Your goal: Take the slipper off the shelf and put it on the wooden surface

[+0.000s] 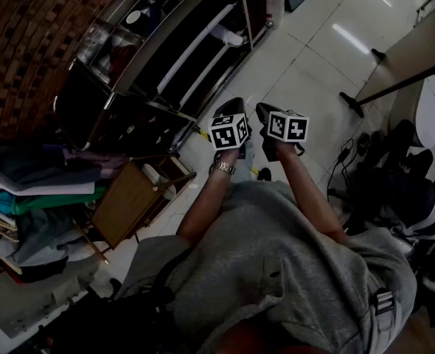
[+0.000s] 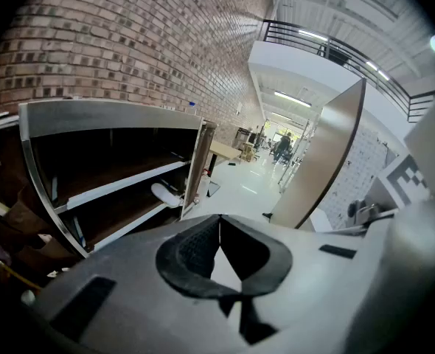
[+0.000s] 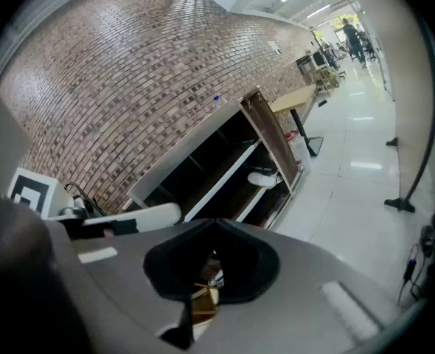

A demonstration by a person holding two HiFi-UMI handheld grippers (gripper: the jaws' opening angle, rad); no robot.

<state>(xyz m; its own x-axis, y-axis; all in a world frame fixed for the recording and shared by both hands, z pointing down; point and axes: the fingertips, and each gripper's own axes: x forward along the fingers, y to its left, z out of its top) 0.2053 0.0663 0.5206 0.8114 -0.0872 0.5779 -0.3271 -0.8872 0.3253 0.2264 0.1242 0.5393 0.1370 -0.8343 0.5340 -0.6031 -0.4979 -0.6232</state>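
Note:
A white slipper [image 1: 231, 37] lies on the lower white board of a dark open shelf [image 1: 169, 57] against the brick wall. It also shows in the left gripper view as the slipper [image 2: 166, 194] and in the right gripper view as the slipper [image 3: 264, 178], near the shelf's end. My left gripper [image 1: 234, 105] and right gripper [image 1: 265, 110] are held side by side over the tiled floor, well short of the shelf. Both are shut with nothing in them: the left gripper [image 2: 219, 220] and the right gripper [image 3: 216, 224] have their tips together. A small wooden table [image 1: 125, 201] stands below the shelf on the left.
Folded clothes [image 1: 33, 198] are stacked at the far left beside the wooden table. A tall beige panel on a black foot [image 1: 394, 65] stands to the right, with cables and dark bags [image 1: 394, 175] near it. A long corridor of glossy tiles [image 2: 254, 179] runs ahead.

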